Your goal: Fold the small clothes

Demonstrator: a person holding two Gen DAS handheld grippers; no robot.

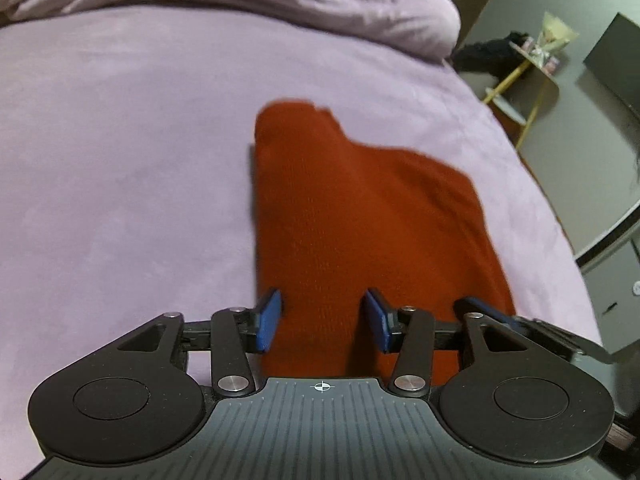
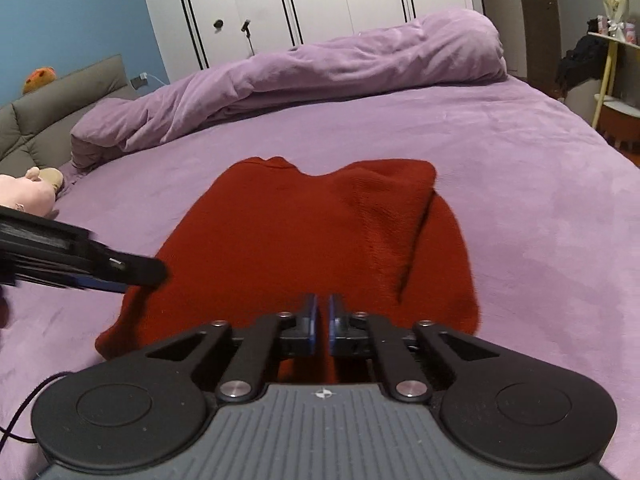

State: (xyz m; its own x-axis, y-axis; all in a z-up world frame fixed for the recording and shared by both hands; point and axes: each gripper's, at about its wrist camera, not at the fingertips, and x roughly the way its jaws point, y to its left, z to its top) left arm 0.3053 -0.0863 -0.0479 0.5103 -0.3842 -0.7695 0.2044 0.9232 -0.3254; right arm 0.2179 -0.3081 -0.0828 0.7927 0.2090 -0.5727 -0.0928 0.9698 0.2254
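Observation:
A red knitted garment [image 1: 352,216] lies flat on the purple bed, with one side folded over its body. In the right wrist view the garment [image 2: 304,236] shows the folded flap on its right. My left gripper [image 1: 322,318] is open, its blue pads [image 1: 269,318] standing over the garment's near edge, holding nothing. My right gripper [image 2: 322,326] has its pads almost together over the near hem; no cloth shows between them. The left gripper [image 2: 132,270] also shows from the side at the garment's left edge, and the right gripper [image 1: 500,318] shows at the garment's near right corner.
The purple bed sheet [image 2: 520,168] spreads all around the garment. A bunched purple duvet [image 2: 320,80] lies along the far side. A pink soft toy [image 2: 28,196] and grey headboard [image 2: 48,116] are at the left. A yellow-legged side table [image 1: 528,80] stands beyond the bed's right edge.

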